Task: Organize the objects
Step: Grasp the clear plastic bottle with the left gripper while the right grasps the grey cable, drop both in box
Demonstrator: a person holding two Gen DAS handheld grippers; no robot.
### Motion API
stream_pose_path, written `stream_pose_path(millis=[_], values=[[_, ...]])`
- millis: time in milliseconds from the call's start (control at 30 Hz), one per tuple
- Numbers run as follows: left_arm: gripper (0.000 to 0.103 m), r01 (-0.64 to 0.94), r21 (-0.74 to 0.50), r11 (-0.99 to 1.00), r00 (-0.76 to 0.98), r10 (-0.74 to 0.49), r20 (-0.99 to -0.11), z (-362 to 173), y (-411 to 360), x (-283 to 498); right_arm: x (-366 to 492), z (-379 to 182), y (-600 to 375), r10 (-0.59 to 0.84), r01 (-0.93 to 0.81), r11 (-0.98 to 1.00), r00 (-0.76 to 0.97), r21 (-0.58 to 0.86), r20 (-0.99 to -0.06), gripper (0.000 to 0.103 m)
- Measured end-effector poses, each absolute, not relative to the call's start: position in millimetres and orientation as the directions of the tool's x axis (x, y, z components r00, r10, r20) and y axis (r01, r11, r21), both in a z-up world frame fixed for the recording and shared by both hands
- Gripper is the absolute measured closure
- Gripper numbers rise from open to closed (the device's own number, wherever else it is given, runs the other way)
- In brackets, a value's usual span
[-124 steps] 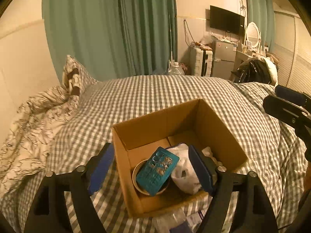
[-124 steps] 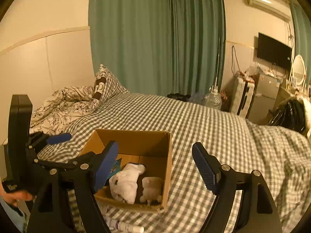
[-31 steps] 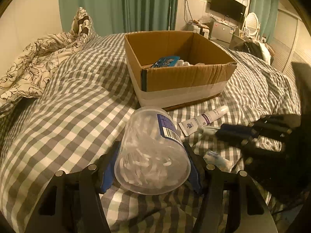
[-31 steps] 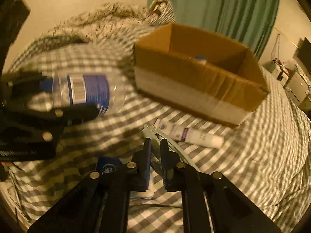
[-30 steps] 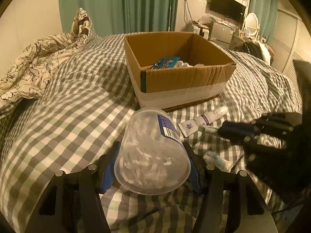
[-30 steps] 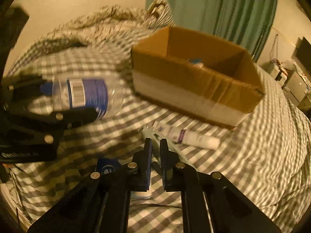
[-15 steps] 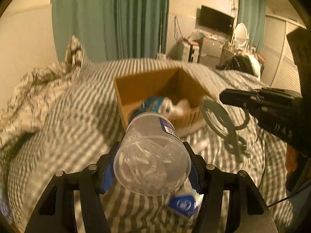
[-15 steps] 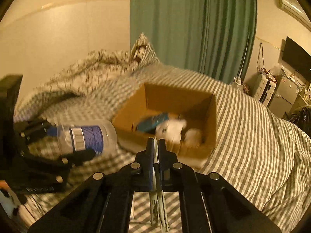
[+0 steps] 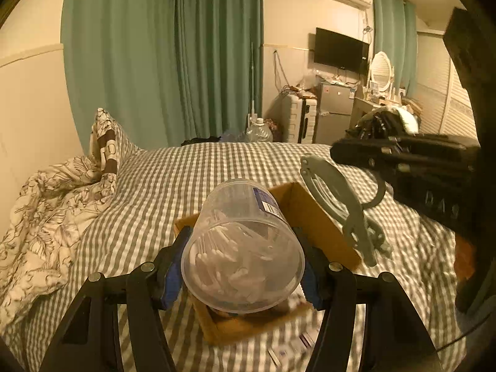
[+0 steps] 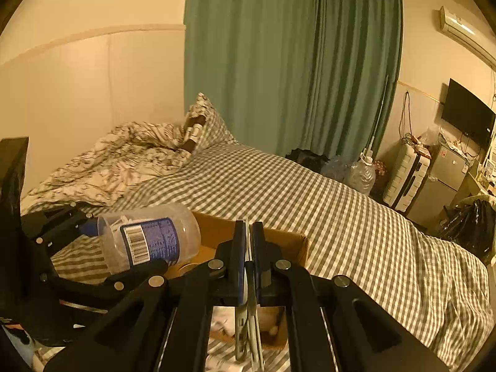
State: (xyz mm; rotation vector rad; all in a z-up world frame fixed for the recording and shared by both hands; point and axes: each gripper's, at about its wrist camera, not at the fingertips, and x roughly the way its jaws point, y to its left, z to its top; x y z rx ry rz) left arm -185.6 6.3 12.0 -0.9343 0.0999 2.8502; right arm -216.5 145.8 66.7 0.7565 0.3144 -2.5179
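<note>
A clear plastic jar of cotton swabs [image 9: 245, 248] lies on its side between the blue pads of my left gripper [image 9: 241, 232], which is shut on it. The jar hangs over the open cardboard box [image 9: 319, 226] on the checked bed. To the right, my right gripper [image 9: 338, 152] is shut on a grey eyelash curler [image 9: 338, 198] that dangles over the box's right edge. In the right wrist view the curler [image 10: 248, 334] shows edge-on, pinched in the right gripper [image 10: 248, 232]. There the jar [image 10: 152, 243] is at the left, above the box [image 10: 288, 238].
A white soft thing [image 10: 223, 319] lies inside the box. Small blurred items [image 9: 288, 350] lie on the bed in front of it. A crumpled floral duvet [image 9: 46, 204] and a pillow [image 9: 105, 145] fill the left. A suitcase [image 9: 300, 121] and fridge [image 9: 334, 108] stand beyond the bed.
Both grippers have risen from the bed with their loads. The curler came up off the cover, and the jar now hangs over the box instead of in front of it.
</note>
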Motion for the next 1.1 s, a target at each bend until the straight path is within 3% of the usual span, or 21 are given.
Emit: stream_pose_path(millis=[433, 533, 600, 633, 667, 800, 867, 933, 1100], values=[[0.037, -0.093, -0.028, -0.995, -0.681, 0.084, -0.727, -71, -6, -257, -300, -31, 149, -0.352, 0.480, -0.877, -0.662, -0.014, -0.662, 0.099], [0.018, -0.065, -0.029, -0.997, -0.698, 0.066, -0.713, -64, -7, -254, -299, -29, 153, -0.358, 0.476, -0.880, -0.667, -0.003, -0.654, 0.097], [0.015, -0.059, -0.024, -0.998, -0.721, 0.059, -0.691, -52, -5, -248, -294, -20, 156, -0.360, 0.472, -0.882, -0.672, 0.001, -0.647, 0.081], [0.014, -0.059, -0.021, -0.998, -0.727, 0.057, -0.684, -47, -4, -245, -290, -15, 157, -0.360, 0.469, -0.883, -0.680, -0.001, -0.639, 0.066], [0.012, -0.056, -0.013, -0.998, -0.734, 0.050, -0.677, -40, -2, -239, -284, -7, 161, -0.358, 0.464, -0.886, -0.693, -0.006, -0.626, 0.058], [0.009, -0.036, 0.010, -0.999, -0.754, 0.021, -0.657, -17, 2, -220, -257, 24, 172, -0.351, 0.458, -0.889, -0.723, -0.032, -0.595, 0.053], [0.008, -0.032, 0.003, -0.999, -0.761, 0.022, -0.649, -7, 2, -206, -239, 40, 179, -0.335, 0.445, -0.894, -0.744, -0.055, -0.579, 0.039], [0.007, -0.027, -0.003, -1.000, -0.767, 0.022, -0.642, 0, 2, -191, -223, 51, 186, -0.323, 0.433, -0.899, -0.757, -0.067, -0.568, 0.032], [0.004, -0.028, 0.006, -1.000, -0.772, 0.018, -0.635, 12, 7, -152, -181, 67, 213, -0.315, 0.415, -0.909, -0.753, -0.045, -0.578, 0.023]])
